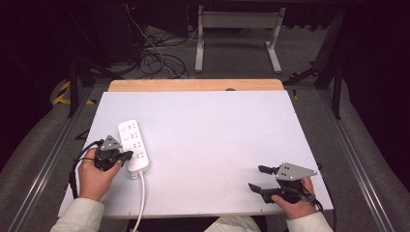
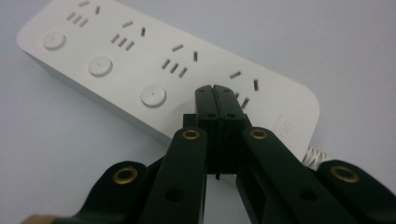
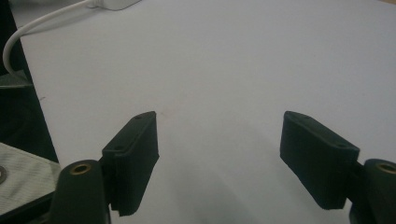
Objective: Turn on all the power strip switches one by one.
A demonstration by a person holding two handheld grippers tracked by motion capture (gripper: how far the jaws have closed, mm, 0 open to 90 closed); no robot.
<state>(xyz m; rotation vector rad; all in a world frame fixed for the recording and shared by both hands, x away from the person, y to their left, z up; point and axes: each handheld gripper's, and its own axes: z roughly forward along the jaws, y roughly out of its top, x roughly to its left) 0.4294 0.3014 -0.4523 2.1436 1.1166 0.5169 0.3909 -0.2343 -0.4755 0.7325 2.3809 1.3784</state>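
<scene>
The left gripper (image 2: 215, 88), jaws pressed together and holding nothing, is poised over the near end of the white plastic four-socket power strip (image 2: 140, 60), round buttons just ahead-left of its tips. A button is probably best pressed squarely from above. The right gripper (image 3: 219, 140), wide open and empty, is held over the bare white table (image 3: 233, 56).

A lab: dark curtains, tangled floor cables (image 1: 154, 55), metal rails (image 1: 360, 159) flanking a white table (image 1: 217, 130).

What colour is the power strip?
White, power strip clearest in the left gripper view.
</scene>
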